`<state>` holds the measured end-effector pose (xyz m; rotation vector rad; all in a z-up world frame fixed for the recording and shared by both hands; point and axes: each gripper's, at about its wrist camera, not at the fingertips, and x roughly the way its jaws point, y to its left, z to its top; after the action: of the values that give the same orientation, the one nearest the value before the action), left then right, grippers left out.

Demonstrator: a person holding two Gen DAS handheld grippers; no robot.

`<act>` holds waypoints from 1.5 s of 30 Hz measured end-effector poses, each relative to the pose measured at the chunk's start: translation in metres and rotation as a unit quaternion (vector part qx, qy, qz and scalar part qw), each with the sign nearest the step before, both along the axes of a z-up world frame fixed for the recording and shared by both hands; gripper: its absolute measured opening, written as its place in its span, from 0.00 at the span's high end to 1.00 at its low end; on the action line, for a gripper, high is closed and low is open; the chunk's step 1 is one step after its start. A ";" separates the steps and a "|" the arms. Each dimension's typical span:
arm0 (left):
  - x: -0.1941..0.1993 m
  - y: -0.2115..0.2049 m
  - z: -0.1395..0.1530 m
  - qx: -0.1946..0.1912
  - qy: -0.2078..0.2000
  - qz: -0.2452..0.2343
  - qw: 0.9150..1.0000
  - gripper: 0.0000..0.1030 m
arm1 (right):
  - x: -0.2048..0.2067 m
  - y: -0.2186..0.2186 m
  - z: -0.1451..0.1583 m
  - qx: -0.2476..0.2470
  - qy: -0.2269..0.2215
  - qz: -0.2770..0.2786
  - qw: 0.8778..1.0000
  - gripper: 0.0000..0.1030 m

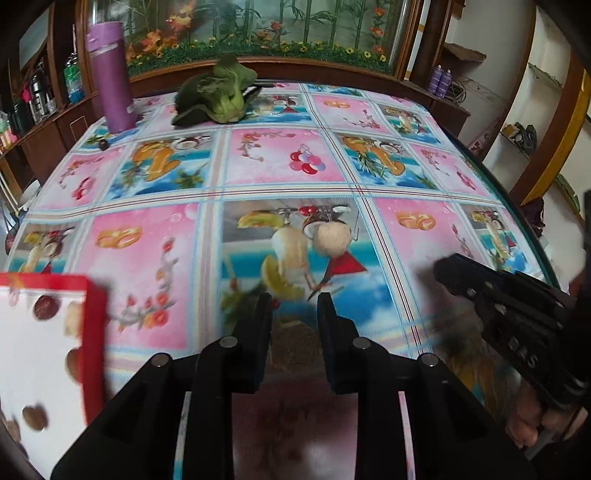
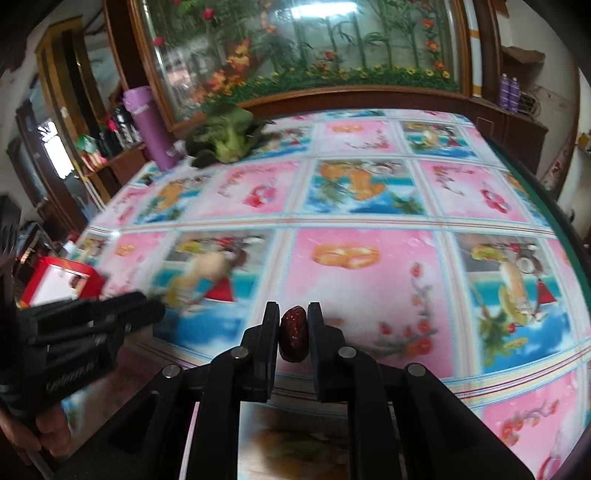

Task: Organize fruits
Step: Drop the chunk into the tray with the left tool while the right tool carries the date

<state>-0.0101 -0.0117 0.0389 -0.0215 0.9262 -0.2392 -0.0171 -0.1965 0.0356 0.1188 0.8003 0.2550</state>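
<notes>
The red date (image 2: 293, 336) sits pinched upright between the two fingers of my right claw (image 2: 293, 334), lifted above the near edge of the desk (image 2: 369, 288), over a pink square of its patterned cloth. Its wrinkled dark red skin shows plainly between the black fingers (image 2: 269, 332), both of which press against it.

My left claw (image 1: 294, 314) hangs just to the left of that, its fingers narrowly parted with nothing between them; through the gap I see only the cloth. From the right wrist camera the left claw's black body juts in at the near left, with my hand (image 2: 48, 428) gripping its handle below.

At the near left corner of the desk lies a red-rimmed box (image 1: 94, 332) with a white inside, and several round brown fruits (image 1: 45, 306) lie in it, blurred.

Far across the desk, at its back left, stands a tall purple bottle (image 1: 110, 74), upright. Just to its right lies a leafy green vegetable (image 1: 218, 92), on its side, apart from the bottle. Behind both runs a wooden-framed glass panel with flowers and bamboo (image 1: 258, 33).
</notes>
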 end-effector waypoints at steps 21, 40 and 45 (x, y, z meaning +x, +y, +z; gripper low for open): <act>-0.120 0.214 0.028 0.012 -0.036 0.203 0.978 0.74 | -0.049 0.254 0.036 0.055 -0.028 0.242 0.968 0.87; -0.138 0.147 0.036 -0.008 -0.036 0.034 0.999 0.74 | -0.042 0.181 0.030 0.068 -0.026 0.180 0.981 0.87; -0.132 0.089 0.028 0.027 -0.019 -0.050 0.998 0.74 | -0.034 0.127 0.012 0.076 -0.003 0.126 0.989 0.87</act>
<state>-0.1417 0.0768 0.0671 0.0783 0.8974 -0.3058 -0.0510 -0.0691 0.0477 0.1596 0.7887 0.5564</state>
